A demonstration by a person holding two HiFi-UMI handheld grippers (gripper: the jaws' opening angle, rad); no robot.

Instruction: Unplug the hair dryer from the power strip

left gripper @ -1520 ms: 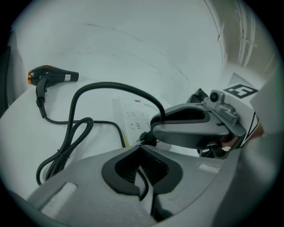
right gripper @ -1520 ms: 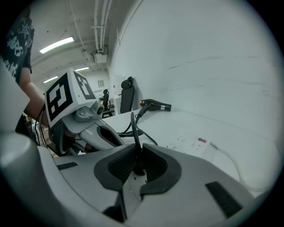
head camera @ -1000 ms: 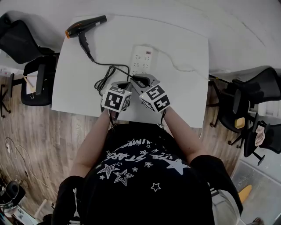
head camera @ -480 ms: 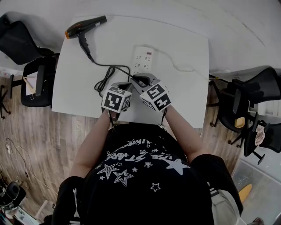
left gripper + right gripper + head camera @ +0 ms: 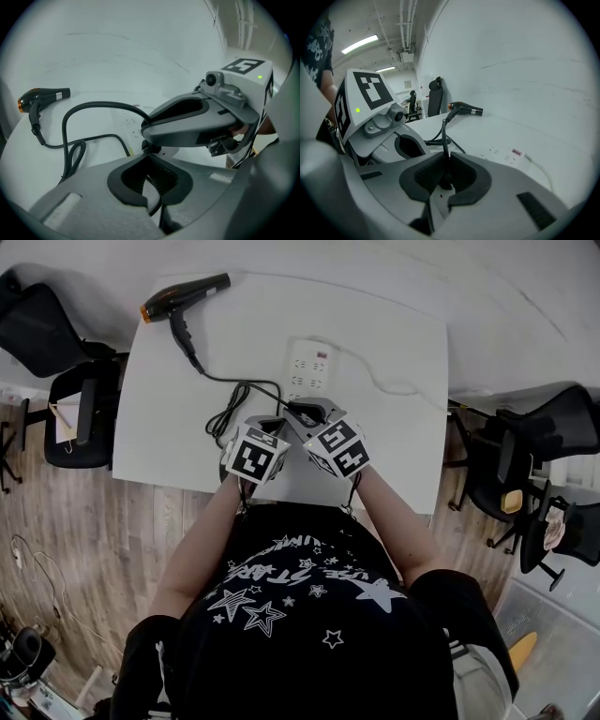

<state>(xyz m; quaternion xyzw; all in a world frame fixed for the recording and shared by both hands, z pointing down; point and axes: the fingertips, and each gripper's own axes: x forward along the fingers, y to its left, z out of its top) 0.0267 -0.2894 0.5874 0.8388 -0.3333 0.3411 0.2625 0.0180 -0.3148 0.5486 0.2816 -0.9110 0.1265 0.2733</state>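
Plug (image 5: 445, 180) clamped in right gripper (image 5: 447, 157) fingers: plain in its view, hidden from head view; left gripper (image 5: 147, 157) clenched empty.

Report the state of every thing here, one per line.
right gripper, shut on plug
left gripper, shut, nothing between
hair dryer, lying on the table, untouched
cord, slack, looped
power strip, flat on the table

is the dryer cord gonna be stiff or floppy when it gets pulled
Probably floppy: the cord lies in loose loops on the table and arches up from the right gripper, shut on it. Likely light, so pulling should take up slack before tugging the hair dryer.
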